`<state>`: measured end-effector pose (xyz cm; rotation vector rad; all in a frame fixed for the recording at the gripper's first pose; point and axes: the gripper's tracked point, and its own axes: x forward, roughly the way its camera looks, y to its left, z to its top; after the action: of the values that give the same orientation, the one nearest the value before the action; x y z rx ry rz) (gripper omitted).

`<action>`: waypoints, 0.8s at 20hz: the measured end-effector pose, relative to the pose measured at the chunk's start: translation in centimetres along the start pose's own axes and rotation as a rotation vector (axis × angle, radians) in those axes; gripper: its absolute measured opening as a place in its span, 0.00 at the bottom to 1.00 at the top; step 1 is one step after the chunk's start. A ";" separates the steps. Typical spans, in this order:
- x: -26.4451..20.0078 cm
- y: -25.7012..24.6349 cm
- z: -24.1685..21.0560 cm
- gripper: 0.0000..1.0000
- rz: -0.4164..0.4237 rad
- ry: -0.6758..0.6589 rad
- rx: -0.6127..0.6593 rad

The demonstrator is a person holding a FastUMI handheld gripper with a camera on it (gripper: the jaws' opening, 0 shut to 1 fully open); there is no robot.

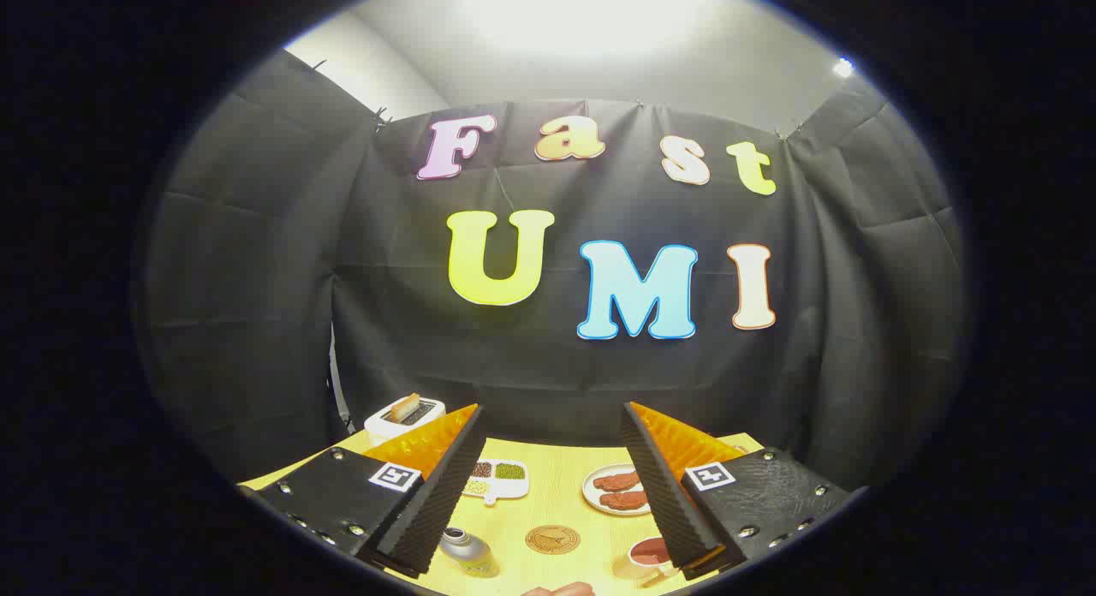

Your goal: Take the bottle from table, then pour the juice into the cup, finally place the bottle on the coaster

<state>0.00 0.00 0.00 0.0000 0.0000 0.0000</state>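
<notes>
gripper (552, 416) fingers spread wide, holding nothing; dip toward the bottle (469, 553) by the coaster (552, 539), centre it, then close

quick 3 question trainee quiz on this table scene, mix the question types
1. True or false: the tool is shut on the bottle.
2. What lies between the bottle and the cup? A) coaster B) toaster C) plate
3. Fill in: the plate beyond the coaster holds ____.

Key: 1 false, its fingers stand open above the table, holding nothing. 2 A. 3 meat.
</notes>
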 end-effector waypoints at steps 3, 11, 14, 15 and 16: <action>0.1 0.0 0.1 0.97 -0.006 -0.006 -0.009; 0.0 0.2 0.0 0.97 -0.016 -0.014 -0.010; 0.0 0.4 -0.2 0.97 -0.014 -0.021 -0.002; 0.1 0.4 -0.3 0.97 -0.015 -0.024 0.003; 0.1 0.5 -0.6 0.97 -0.013 -0.029 0.007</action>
<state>0.07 0.51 -0.57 0.0068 -0.0289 -0.0133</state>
